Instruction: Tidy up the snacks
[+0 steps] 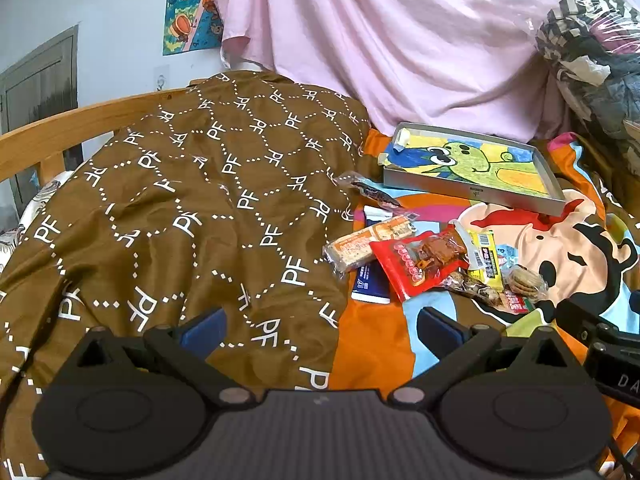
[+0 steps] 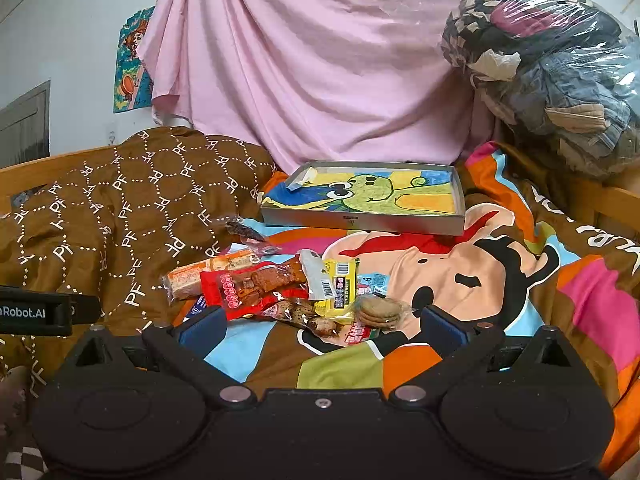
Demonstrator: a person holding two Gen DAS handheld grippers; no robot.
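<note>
A pile of snack packets lies on the cartoon bedspread: a red packet (image 1: 420,262) (image 2: 250,290), an orange cracker pack (image 1: 366,246) (image 2: 208,274), a yellow packet (image 1: 486,258) (image 2: 340,286), a clear bag of round biscuits (image 1: 524,280) (image 2: 378,312) and a dark wrapped snack (image 1: 372,192) (image 2: 244,232). A grey tray (image 1: 472,194) (image 2: 360,222) with a green cartoon drawing lies behind the pile. My left gripper (image 1: 322,330) is open and empty, short of the pile. My right gripper (image 2: 322,326) is open and empty, its fingers either side of the pile's near edge.
A brown quilt (image 1: 180,216) (image 2: 120,208) with white letters covers the bed's left side. A pink sheet (image 1: 380,40) hangs behind. A clear bag of clothes (image 2: 560,72) sits at the right. A wooden bed rail (image 1: 72,128) runs at the left.
</note>
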